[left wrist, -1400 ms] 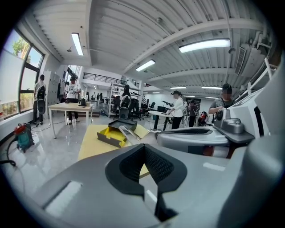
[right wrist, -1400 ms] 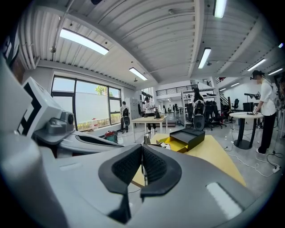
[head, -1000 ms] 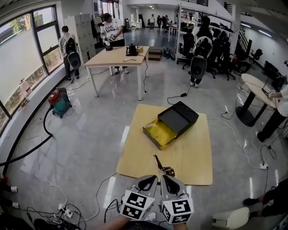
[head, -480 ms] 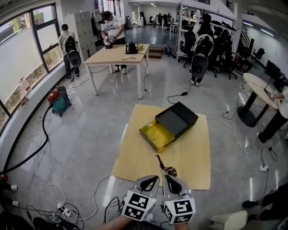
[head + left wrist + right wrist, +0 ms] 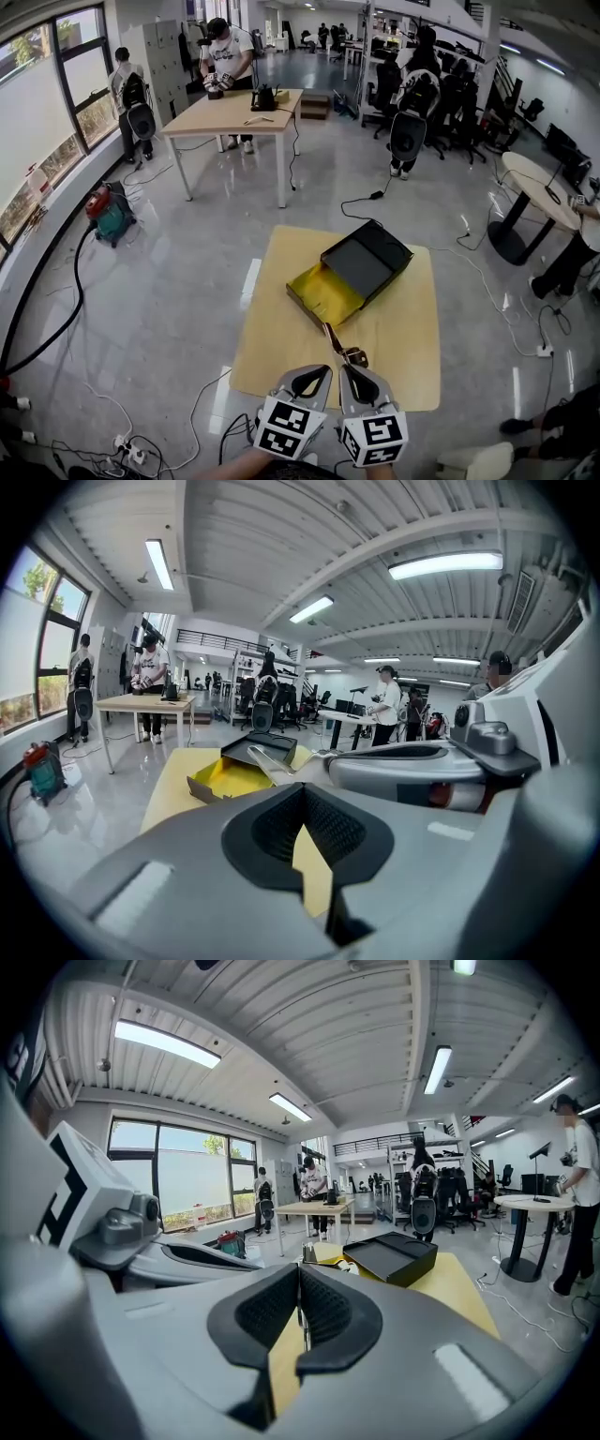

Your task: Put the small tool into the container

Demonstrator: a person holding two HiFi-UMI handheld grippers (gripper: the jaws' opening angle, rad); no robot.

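The container is a black box [image 5: 367, 255] with a yellow drawer [image 5: 324, 294] pulled out toward me, in the middle of a pale wooden table [image 5: 403, 347]. My right gripper [image 5: 349, 371] hovers at the table's near edge, shut on a thin metal tool [image 5: 333, 339] that sticks out toward the drawer. In the right gripper view the tool [image 5: 304, 1330] runs as a thin strip between the closed pads, with the black box [image 5: 394, 1258] beyond. My left gripper [image 5: 314, 375] sits close beside it, shut and holding nothing. The left gripper view shows the tool [image 5: 267, 761] and the drawer [image 5: 225, 775].
Beyond the table lies grey floor with cables and a red vacuum [image 5: 108, 211] at left. A long desk [image 5: 234, 112] with people stands at the back, office chairs [image 5: 408, 131] behind, and a round table [image 5: 530, 183] at right.
Both grippers and the held tool stay in nearly the same place at the near edge. The head view has shifted slightly, so the table and container sit a little lower and closer.
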